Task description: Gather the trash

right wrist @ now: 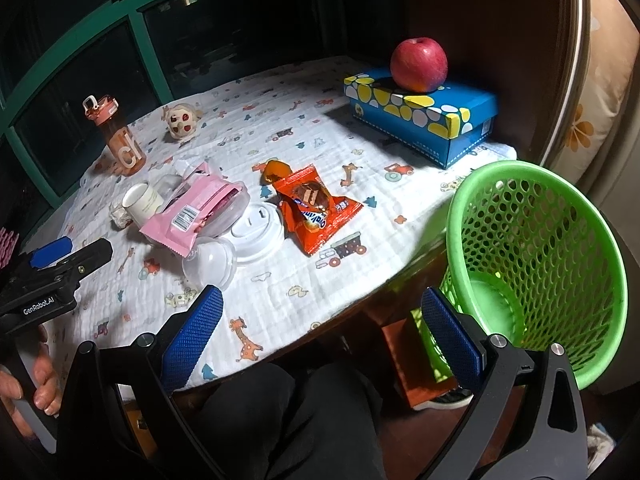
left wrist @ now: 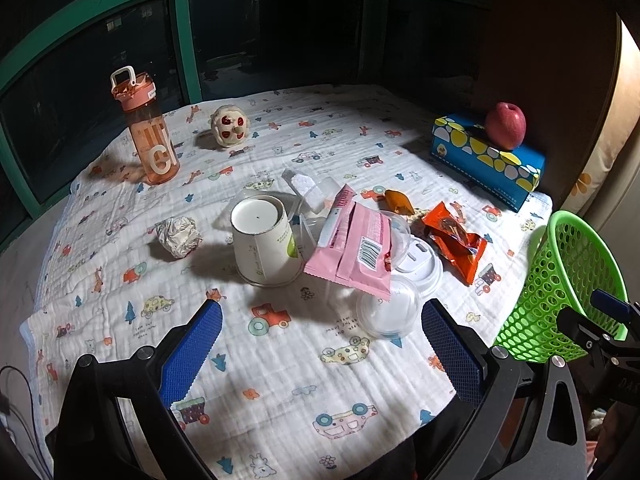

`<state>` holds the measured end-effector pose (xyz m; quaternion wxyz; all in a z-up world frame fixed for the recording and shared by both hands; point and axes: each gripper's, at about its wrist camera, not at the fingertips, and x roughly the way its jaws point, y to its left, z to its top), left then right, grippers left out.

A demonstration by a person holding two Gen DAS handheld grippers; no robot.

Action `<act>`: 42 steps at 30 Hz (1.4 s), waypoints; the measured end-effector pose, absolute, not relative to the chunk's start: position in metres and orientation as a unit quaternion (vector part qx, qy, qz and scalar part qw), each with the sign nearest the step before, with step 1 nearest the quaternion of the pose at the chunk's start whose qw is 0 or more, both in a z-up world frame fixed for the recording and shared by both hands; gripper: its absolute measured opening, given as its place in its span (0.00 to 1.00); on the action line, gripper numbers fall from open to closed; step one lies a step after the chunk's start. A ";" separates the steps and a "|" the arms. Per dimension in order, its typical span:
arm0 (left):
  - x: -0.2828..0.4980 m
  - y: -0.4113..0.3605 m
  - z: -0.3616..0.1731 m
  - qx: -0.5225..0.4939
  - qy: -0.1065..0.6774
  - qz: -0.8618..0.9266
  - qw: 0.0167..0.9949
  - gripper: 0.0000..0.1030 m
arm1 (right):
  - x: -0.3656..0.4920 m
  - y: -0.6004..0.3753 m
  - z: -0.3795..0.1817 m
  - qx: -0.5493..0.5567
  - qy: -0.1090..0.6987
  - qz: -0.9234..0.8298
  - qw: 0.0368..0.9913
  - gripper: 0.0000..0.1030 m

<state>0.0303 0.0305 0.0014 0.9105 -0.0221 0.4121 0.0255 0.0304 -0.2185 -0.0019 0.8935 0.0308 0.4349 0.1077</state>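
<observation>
Counter [left wrist: 120, 320] under a printed cloth, trash heaped mid-top. Green basket [right wrist: 536, 264] hangs off the counter's right edge, mouth tilted toward the right tool [right wrist: 320, 336]; looks empty inside, as far as the mesh shows. Right tool has its jaws spread wide with nothing between them, hovering at the near rim with the basket just beside its right finger. Left tool [left wrist: 322, 344] likewise gapes open and empty, aimed straight into the heap.

Pile, big to small: upturned paper cup [left wrist: 266, 240], pink wrapper [left wrist: 352, 252] leaning on it, orange snack bag [left wrist: 456, 240] to the right, white lid [left wrist: 420, 268], clear dome lid [left wrist: 388, 312], foil ball [left wrist: 178, 236] left of the cup.

Key relation: the dome lid sits dead ahead of the left tool, nearest piece, just beyond its fingertips. Pink wrapper's long axis runs away from the tool, slightly left-leaning. Orange bag's long axis runs diagonally, near end pointing toward the basket; the right tool is closer to it.

Judgement: left takes dome or wrapper, right takes the bag, all carried rightward. Dome looks slippery and thin.

Bottle [left wrist: 148, 132], toy [left wrist: 230, 126], apple [left wrist: 506, 124] on the blue box [left wrist: 484, 156]: probably not trash.
</observation>
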 end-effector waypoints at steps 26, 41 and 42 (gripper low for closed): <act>0.104 0.093 -0.018 -0.026 0.430 0.063 0.900 0.93 | 0.083 -0.199 -0.013 0.022 0.446 0.128 0.885 0.95; 0.144 0.097 -0.047 -0.041 0.453 0.009 0.890 0.72 | 0.134 -0.207 -0.031 0.031 0.465 0.134 0.875 0.91; 0.145 0.096 -0.048 -0.038 0.454 0.007 0.890 0.72 | 0.138 -0.206 -0.034 0.030 0.468 0.135 0.873 0.90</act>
